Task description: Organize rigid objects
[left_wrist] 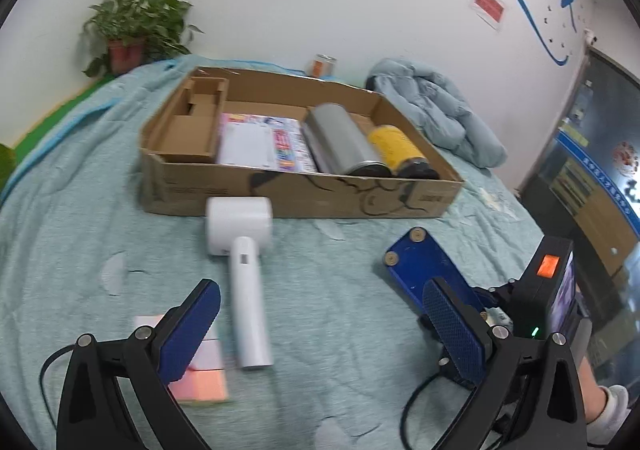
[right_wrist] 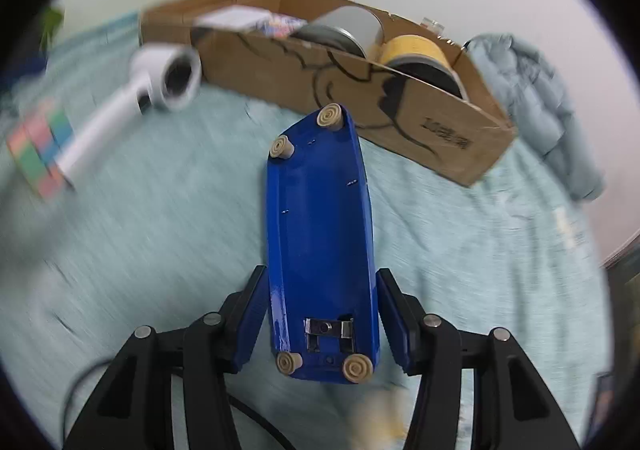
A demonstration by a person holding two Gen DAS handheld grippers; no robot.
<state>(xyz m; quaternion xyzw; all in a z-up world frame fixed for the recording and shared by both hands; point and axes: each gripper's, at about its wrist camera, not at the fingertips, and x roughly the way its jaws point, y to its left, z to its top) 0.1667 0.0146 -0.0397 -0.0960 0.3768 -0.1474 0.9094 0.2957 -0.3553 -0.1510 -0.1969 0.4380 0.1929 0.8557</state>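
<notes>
Blue stapler (right_wrist: 320,242) in right gripper (right_wrist: 320,314) (upside down)

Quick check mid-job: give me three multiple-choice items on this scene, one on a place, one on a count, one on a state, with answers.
1. Where is the yellow can?
A. in the box
B. on the blanket
C. by the plant

2. How many round feet show on the blue stapler?
A. two
B. four
C. six

3. The left gripper is:
A. shut on the white tool
B. shut on the cube
C. open

Answers:
1 A, it lies at the box's right end.
2 B, two at each end.
3 C, its jaws stand wide apart, holding nothing.
</notes>
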